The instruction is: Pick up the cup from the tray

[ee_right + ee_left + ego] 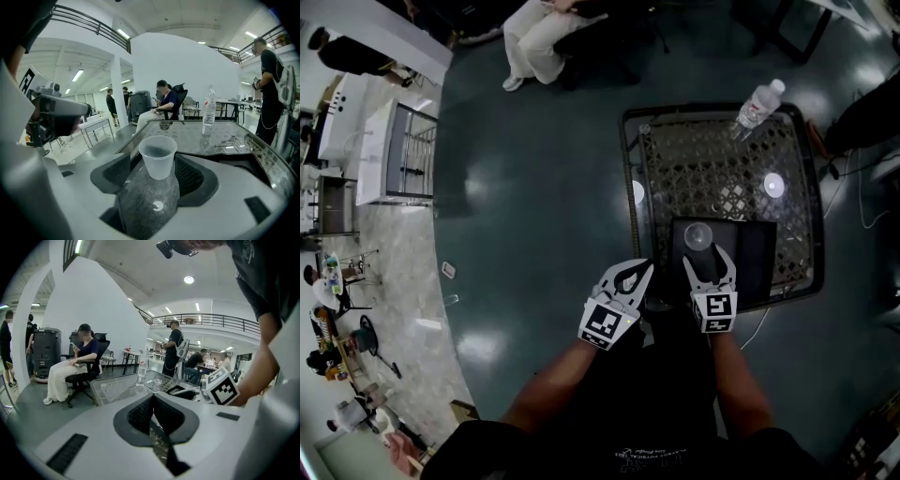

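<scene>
The glass-topped table (630,187) fills the space ahead of both tools. A dark tray (756,255) lies on its near edge, directly under and in front of the right gripper's (707,259) fingertips. A water bottle (757,107) stands well beyond the fingers, at the table's far corner.

The right gripper is pushed in low over the tray with its jaws spread wide. Its own view shows the clear plastic cup (158,155) standing upright on the tray in the gap between the two pads. There is daylight on either side of it, so neither pad is pressing. From above, the cup (697,236) sits right at the fingertips, in the mouth of the jaws rather than deep in.

The left gripper (636,274) hangs just beside the right one, off the tray's near-left corner. Its jaws are closed together on nothing.

As I read it, the reach is done and the cup is lined up, but it is not yet gripped and its base is still on the tray. What's left is to close the right fingers on the cup's wall and lift it clear. That thin plastic looks like it would buckle under a hard squeeze.
</scene>
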{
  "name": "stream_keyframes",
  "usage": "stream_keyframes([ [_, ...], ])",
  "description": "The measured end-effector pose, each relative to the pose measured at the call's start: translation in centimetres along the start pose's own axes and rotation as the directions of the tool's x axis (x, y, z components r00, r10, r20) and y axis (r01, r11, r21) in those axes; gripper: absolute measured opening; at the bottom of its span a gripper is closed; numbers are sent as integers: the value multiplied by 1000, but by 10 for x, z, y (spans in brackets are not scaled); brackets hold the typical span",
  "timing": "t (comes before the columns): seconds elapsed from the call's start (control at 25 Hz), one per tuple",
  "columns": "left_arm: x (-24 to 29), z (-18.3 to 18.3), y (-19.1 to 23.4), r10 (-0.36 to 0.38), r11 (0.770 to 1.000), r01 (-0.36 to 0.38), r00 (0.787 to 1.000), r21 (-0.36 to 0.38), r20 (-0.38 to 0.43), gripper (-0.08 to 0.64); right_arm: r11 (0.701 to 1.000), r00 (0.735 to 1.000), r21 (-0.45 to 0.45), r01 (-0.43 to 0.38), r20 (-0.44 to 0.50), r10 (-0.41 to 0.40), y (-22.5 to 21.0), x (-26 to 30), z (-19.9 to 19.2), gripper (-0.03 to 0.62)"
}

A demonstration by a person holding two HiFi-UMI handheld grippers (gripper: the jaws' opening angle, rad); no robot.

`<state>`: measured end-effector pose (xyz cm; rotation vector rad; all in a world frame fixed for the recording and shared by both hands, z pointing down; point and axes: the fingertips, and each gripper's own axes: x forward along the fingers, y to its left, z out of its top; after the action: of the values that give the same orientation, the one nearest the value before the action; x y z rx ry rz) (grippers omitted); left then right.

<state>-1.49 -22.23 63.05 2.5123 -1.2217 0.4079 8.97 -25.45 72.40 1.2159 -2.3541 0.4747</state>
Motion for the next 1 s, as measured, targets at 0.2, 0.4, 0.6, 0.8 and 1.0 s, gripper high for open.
stream_keyframes([
  [0.2,-5,-3,4,26,999,-26,1000,-19,-7,9,1000,999,-20,-6,-48,5,-1,22,-11,302],
  [0.4,-8,-6,9,46,998,-46,999,-31,-12,9,1000,997,-18,-6,-76,5,-3,39,-15,305],
  [0.6,-8,-7,10,54,998,-55,998,-41,-17,9,1000,996,-23,-9,-91,7,-4,49,-13,305],
  [0.8,-7,-6,14,60,997,-60,998,-45,-15,9,999,994,-35,-9,-112,5,-6,55,-15,302],
  [1.0,-4,-7,17,68,997,-68,998,-47,-12,8,999,995,-49,-15,-97,10,-8,56,-9,291],
])
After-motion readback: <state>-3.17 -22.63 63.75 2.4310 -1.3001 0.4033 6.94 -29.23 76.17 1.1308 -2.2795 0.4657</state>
